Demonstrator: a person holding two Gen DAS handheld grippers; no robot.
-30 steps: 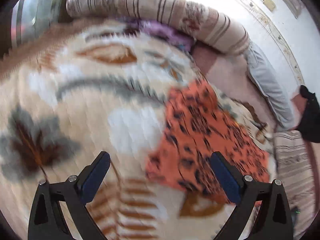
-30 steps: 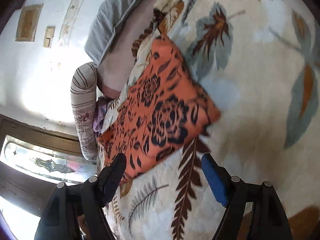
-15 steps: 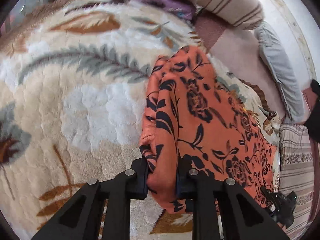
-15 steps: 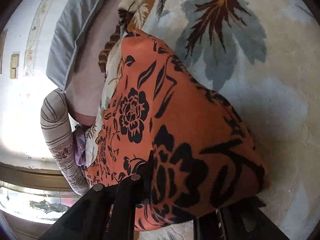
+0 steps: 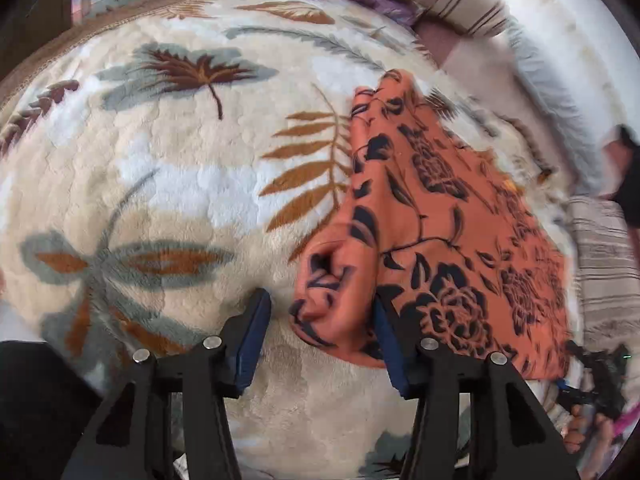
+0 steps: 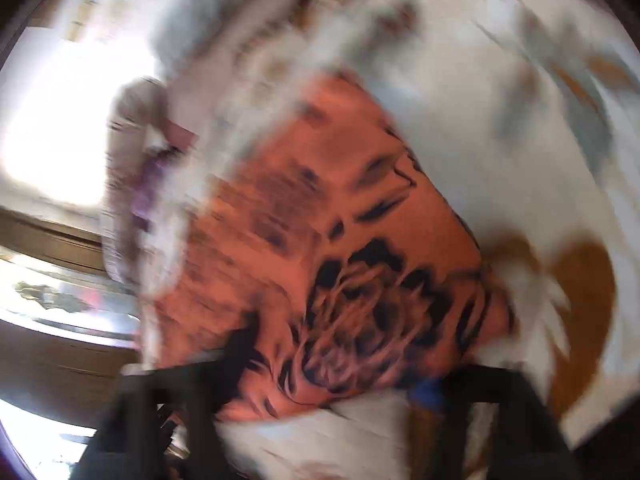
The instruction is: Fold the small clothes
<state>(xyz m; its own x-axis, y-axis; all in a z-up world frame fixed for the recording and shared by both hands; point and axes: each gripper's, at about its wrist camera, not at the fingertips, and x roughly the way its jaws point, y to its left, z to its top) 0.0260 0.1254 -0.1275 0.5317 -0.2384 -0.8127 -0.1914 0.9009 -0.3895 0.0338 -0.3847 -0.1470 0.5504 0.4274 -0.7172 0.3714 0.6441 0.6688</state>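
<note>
Item: orange black-flowered soft fabric garment [image 5: 448, 240], bunched between the left gripper [image 5: 320, 340] fingers, which stand apart on the plush leaf-patterned blanket [image 5: 180, 184]. Likely light, limp, slippery; best pinched at corners. Right gripper [image 6: 332, 380]: blurred, state undeterminable.

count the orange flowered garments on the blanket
1. The orange flowered garment lies on the right half of the leaf-print blanket, its near corner bunched between the left gripper fingers. Others may be outside view.
</note>
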